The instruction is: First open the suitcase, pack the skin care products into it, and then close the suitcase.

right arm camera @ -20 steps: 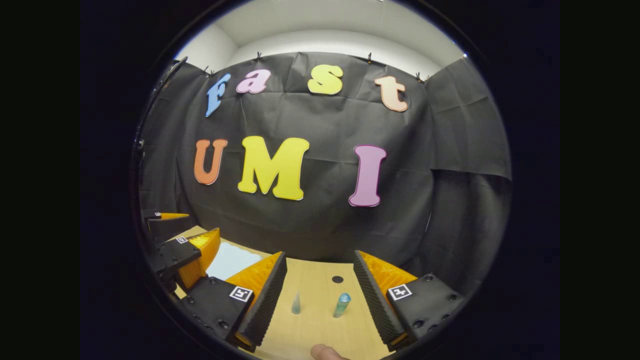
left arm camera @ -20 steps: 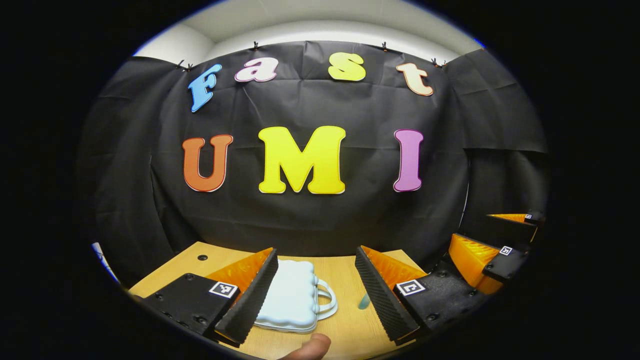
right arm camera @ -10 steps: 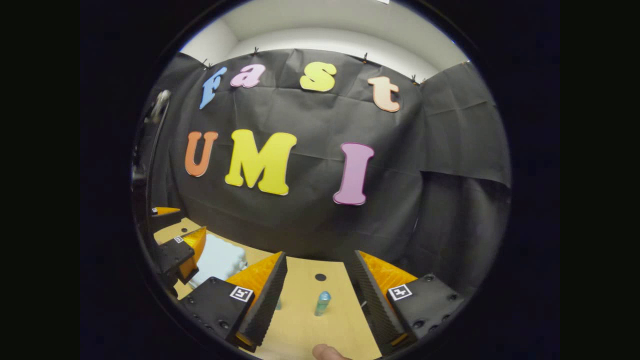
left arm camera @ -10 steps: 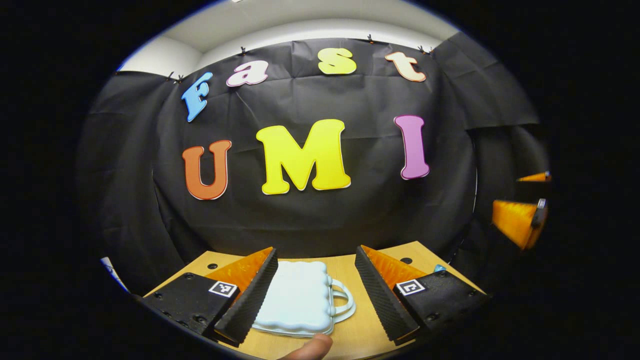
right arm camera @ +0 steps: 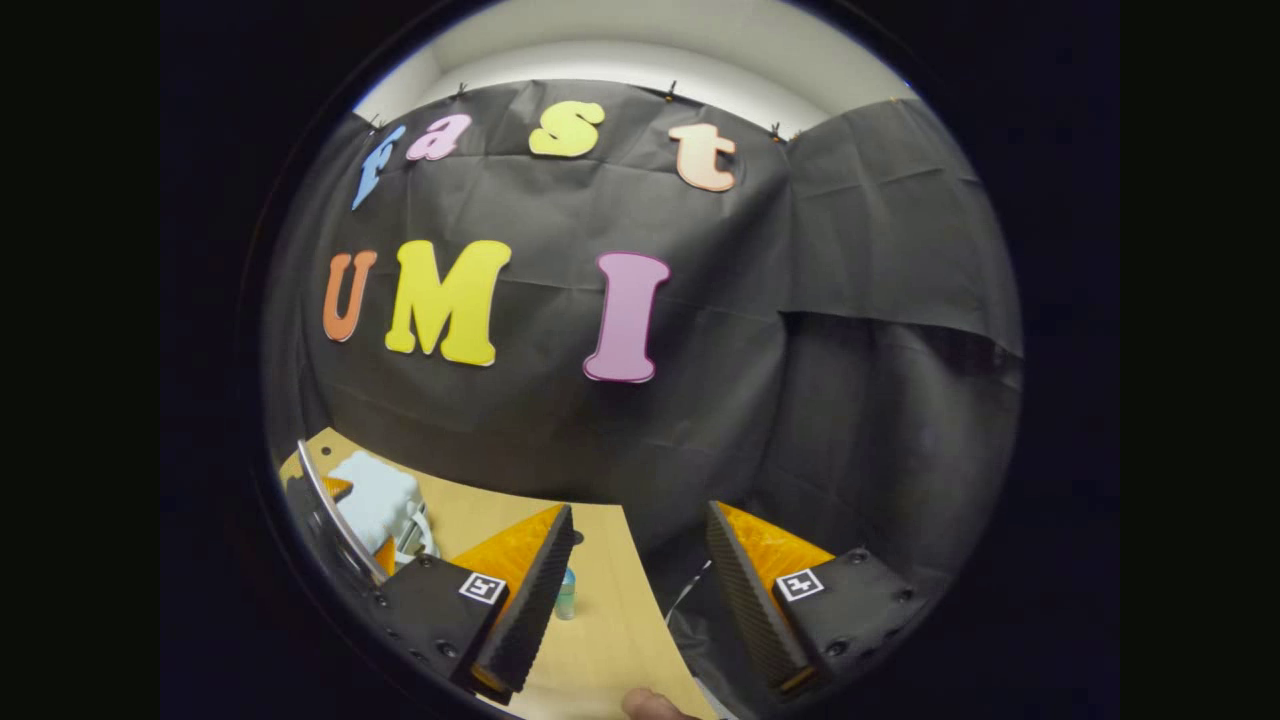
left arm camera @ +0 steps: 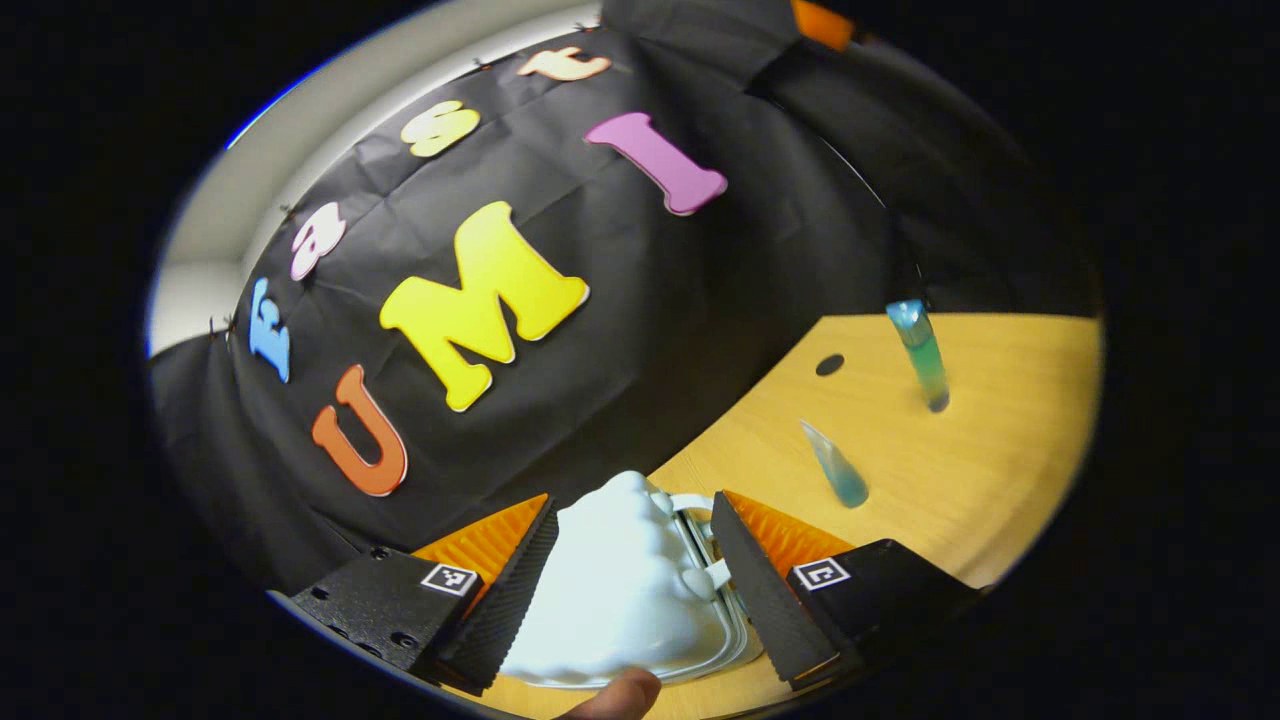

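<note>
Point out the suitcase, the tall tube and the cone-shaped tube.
suitcase (left arm camera: pixel 615 585), left gripper view, on its bumpy lid.
tall tube (left arm camera: pixel 923 355), left gripper view, on its middle.
cone-shaped tube (left arm camera: pixel 838 467), left gripper view, on its body.

A light wooden table fills the booth floor. A small dark round hole sits in its top near the black cloth wall.

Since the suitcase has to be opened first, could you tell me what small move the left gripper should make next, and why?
Probably close the left gripper on the suitcase lid: its open fingers straddle the pale shell, and both skin care products stand on the table.
</note>
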